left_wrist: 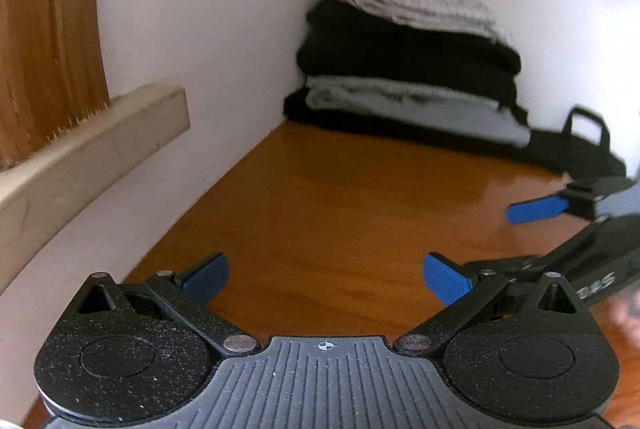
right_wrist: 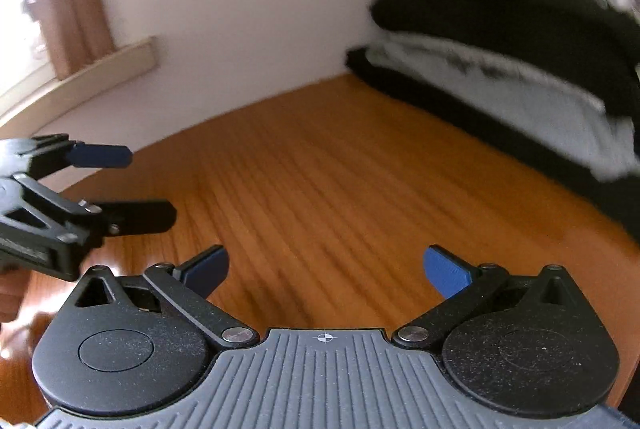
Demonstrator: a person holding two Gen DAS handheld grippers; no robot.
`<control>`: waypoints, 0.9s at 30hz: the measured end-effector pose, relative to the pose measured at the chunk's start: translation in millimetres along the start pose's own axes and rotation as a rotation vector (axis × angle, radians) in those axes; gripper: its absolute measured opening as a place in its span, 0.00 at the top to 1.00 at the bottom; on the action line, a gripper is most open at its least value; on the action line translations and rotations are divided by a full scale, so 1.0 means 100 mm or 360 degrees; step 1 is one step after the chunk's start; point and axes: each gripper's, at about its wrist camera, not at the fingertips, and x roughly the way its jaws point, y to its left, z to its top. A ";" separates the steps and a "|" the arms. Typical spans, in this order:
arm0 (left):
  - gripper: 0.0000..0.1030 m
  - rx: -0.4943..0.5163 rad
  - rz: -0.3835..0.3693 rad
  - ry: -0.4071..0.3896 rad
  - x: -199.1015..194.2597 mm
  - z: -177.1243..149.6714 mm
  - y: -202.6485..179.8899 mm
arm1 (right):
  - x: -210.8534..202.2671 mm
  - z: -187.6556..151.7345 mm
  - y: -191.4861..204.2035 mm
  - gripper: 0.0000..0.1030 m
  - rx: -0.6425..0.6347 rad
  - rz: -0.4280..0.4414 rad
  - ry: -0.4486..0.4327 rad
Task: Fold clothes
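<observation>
A stack of folded clothes, black, grey and white layers, sits in the far corner of the wooden table against the walls. My left gripper is open over bare wood, well short of the stack, with nothing between its blue pads. To its right, my right gripper is also open. In the right wrist view the stack lies far right, and my right gripper stands open and empty above the table. The left gripper shows at the left edge, open.
White walls close the table at the back and left. A beige window sill juts out at the left under an orange-brown curtain. A black bag with a handle lies right of the stack.
</observation>
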 end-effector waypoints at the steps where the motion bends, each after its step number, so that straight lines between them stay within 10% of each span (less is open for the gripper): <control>1: 0.00 0.0008 -0.0012 0.0010 0.02 -0.01 0.02 | 0.00 -0.04 0.03 0.00 -0.0003 -0.0040 -0.0019; 27: 0.00 0.0196 -0.0174 0.0116 0.16 -0.11 -0.07 | -0.41 -0.63 0.68 0.00 0.0478 -0.0828 -0.0109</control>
